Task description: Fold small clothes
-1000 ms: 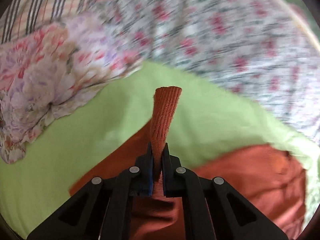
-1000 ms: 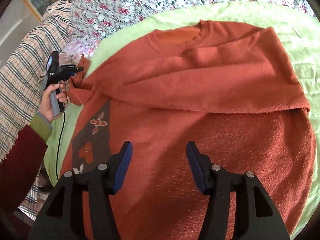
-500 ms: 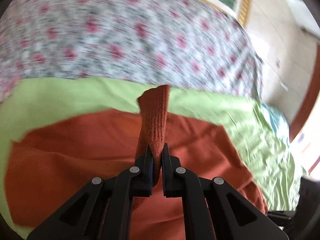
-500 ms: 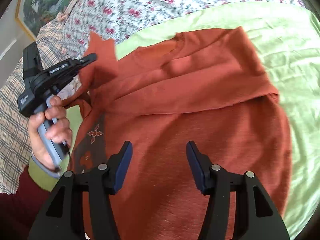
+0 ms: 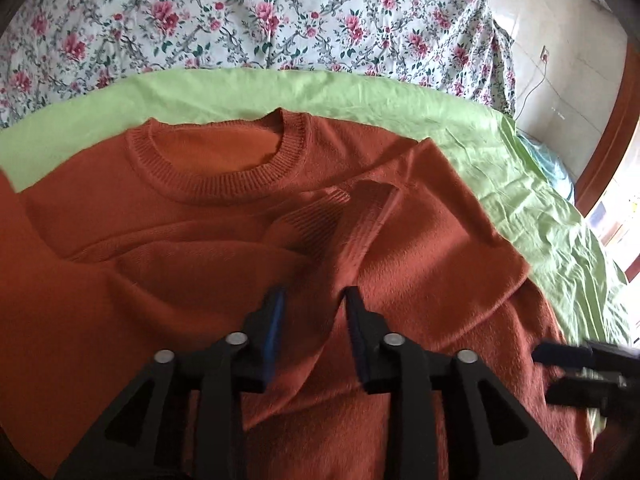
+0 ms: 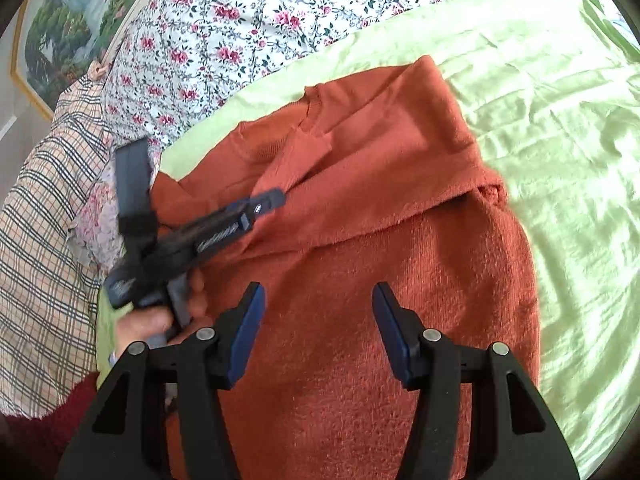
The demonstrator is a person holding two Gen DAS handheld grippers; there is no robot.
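An orange-red knit sweater (image 5: 132, 264) lies on a light green sheet (image 5: 532, 204), neck opening at the far side. Both sleeves are folded across its body. The ribbed cuff (image 5: 360, 216) of the left sleeve lies just ahead of my left gripper (image 5: 314, 304), which is open and empty, low over the sweater. In the right wrist view the sweater (image 6: 400, 280) fills the middle, the left gripper (image 6: 276, 198) hovers over its chest, and my right gripper (image 6: 318, 300) is open and empty above the sweater's lower body.
A floral bedspread (image 5: 280, 16) lies beyond the green sheet (image 6: 560, 140). A plaid cloth (image 6: 44, 240) and a framed picture (image 6: 60, 20) are at the left. My right gripper shows at the right edge of the left wrist view (image 5: 576, 360).
My left gripper carried the sleeve cuff rightward across the sweater, then opened and let it go; the cuff now lies on the chest. The right gripper stayed open over the lower body.
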